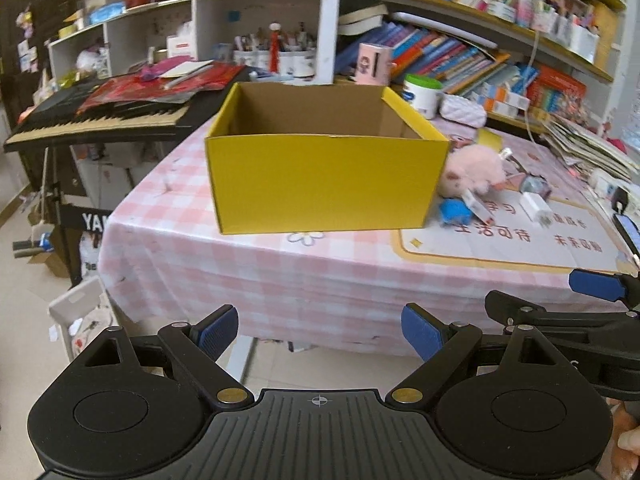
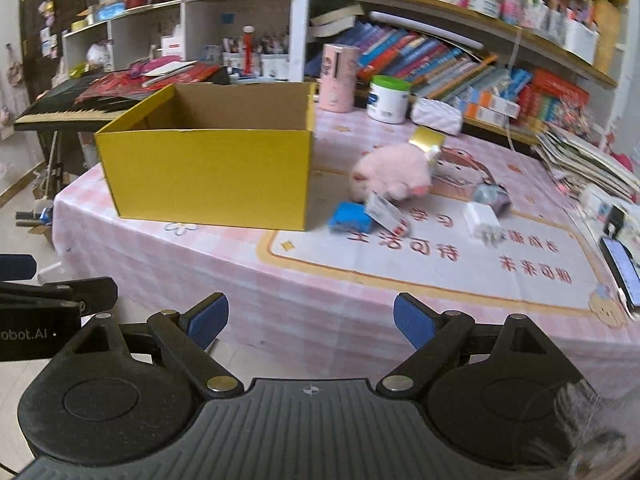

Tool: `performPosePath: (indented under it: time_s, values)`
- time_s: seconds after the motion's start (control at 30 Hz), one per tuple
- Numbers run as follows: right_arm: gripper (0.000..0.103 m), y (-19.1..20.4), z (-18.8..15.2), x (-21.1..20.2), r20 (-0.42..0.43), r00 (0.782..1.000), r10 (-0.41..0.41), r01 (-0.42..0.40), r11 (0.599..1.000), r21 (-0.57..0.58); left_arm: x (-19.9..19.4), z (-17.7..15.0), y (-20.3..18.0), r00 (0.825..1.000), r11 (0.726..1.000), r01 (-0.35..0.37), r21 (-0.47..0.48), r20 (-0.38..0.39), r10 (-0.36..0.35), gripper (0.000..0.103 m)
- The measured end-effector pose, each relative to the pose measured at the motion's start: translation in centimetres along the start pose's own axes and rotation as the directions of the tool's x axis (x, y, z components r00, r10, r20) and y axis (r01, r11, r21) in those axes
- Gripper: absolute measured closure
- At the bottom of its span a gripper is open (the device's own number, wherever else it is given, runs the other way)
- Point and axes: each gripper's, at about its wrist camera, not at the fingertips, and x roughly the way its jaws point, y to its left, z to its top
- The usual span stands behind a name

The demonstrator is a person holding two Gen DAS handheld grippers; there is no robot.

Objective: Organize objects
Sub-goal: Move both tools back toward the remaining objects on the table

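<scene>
At the far left a black electronic keyboard [image 1: 100, 118] stands on its stand beside the surface [image 1: 224, 264], which is draped in a pink-and-white checked cloth; bare floor lies between its near edge and me. The open yellow cardboard box [image 1: 324, 176] sits on the left part of the surface, near the front edge, its brown inside empty as far as I can see. My left fingers [image 1: 320, 334] hover short of that front edge, spread wide with nothing between the blue pads.

Just right of the box lie a small flat blue block [image 2: 350, 217] and a white card-like packet [image 2: 386, 212], which overlaps both the block's corner and the pink plush toy [image 2: 390, 176] behind them. Further right a white plug adapter [image 2: 482, 218] rests on the printed mat, with a greyish object behind it too blurred to name. The mat's front part is open. My right fingers [image 2: 310, 322] also stand wide and empty, off the front edge. A phone [image 2: 622, 276] lies at the right edge, with stacked papers behind.
</scene>
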Motion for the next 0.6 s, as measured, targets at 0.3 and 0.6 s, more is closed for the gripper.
performPosePath:
  time_s: [0.3, 0.6]
  values:
    - [0.012, -2.1, -0.4, -0.3, -0.003, 0.999, -0.047, 0.047, 0.998, 0.043, 0.7, 1.0, -1.7, 0.999, 0.999, 0.034, 0.031, 0.006, -0.034, 0.012]
    - [0.012, -5.7, 0.1, 0.8, -0.024, 0.996, -0.084, 0.086, 0.993, 0.081, 3.0, 2.5, -5.2, 0.997, 0.994, 0.079, 0.071, -0.023, -0.077, 0.012]
